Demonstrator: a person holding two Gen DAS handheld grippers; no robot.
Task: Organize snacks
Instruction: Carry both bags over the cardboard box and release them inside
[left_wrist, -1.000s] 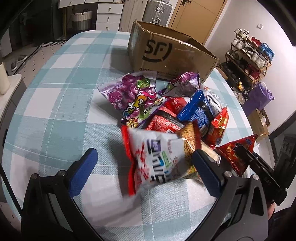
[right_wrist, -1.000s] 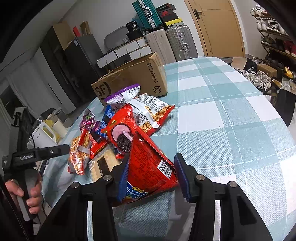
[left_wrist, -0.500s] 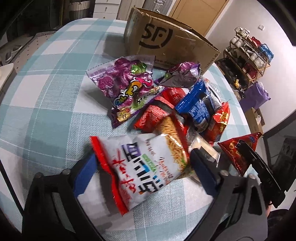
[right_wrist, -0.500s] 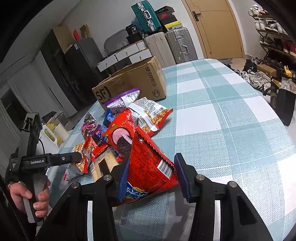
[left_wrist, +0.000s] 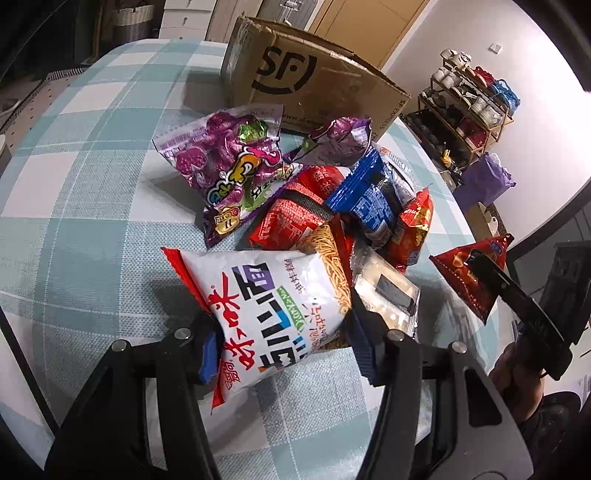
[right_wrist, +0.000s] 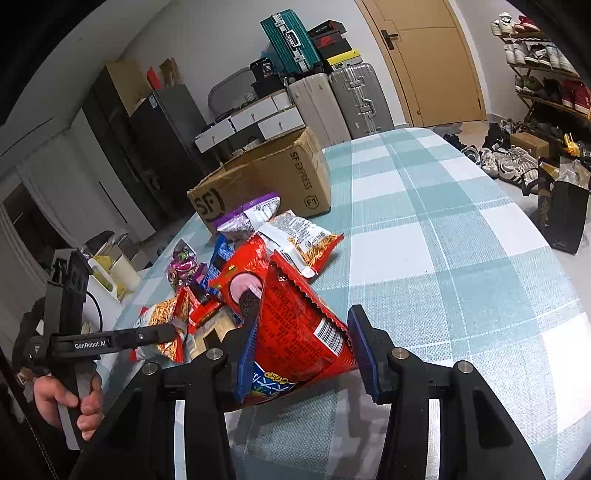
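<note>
A white noodle snack bag (left_wrist: 273, 295) lies at the near edge of a snack pile on the checked table (left_wrist: 74, 221). My left gripper (left_wrist: 286, 350) is closing on it, and both blue pads touch its sides. A red chip bag (right_wrist: 295, 332) is tilted up off the cloth, with my right gripper (right_wrist: 303, 350) shut on it. The left wrist view shows that red chip bag (left_wrist: 469, 280) at the right. In the pile are a purple candy bag (left_wrist: 229, 158), a blue packet (left_wrist: 369, 199) and red packets (left_wrist: 291, 218). An open SF cardboard box (left_wrist: 314, 85) stands behind the pile.
The cardboard box (right_wrist: 266, 177) sits at the table's far side. Bare checked cloth (right_wrist: 443, 240) stretches to the right of the pile. Suitcases (right_wrist: 332, 96) and a door stand beyond. A shoe rack (left_wrist: 469, 107) and a black bag (right_wrist: 561, 214) are off the table's edge.
My left gripper's fingers have drawn in from wide apart to the sides of the white bag, and it has tipped closer over it. The right gripper still holds the red bag.
</note>
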